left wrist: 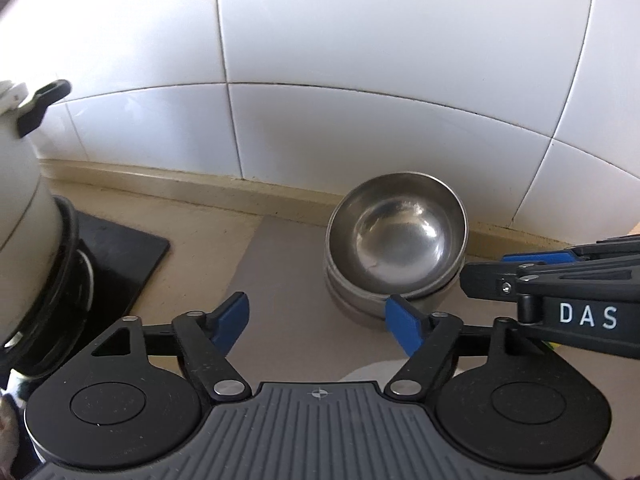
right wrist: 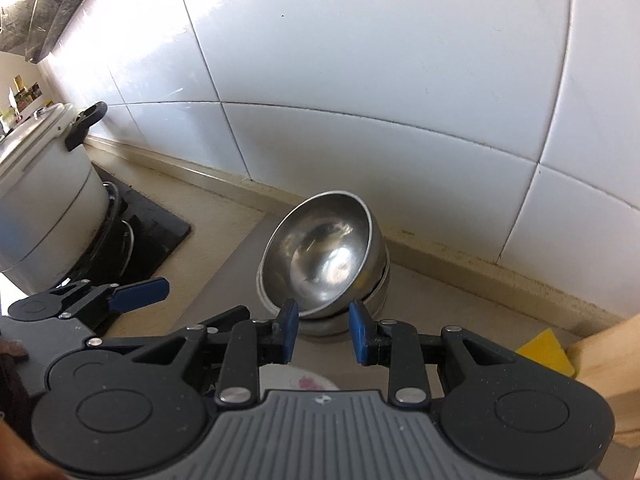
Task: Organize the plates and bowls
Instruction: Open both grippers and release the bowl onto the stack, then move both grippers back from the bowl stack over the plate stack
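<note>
Steel bowls point(left wrist: 396, 240) stacked at worktop point(left wrist: 288, 280) rear edge; left gripper point(left wrist: 318, 322) jaws apart, empty; right gripper point(right wrist: 324, 330) gap narrow, empty.

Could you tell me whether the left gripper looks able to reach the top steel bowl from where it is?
Probably yes. The left gripper is open and empty, the top steel bowl lies just ahead of it, tilted on the stack, and nothing stands between them. The right gripper sits close alongside.

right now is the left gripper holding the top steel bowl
No, the left gripper stands open with nothing between its fingers, and the top steel bowl sits tilted on the stack beyond it.
</note>
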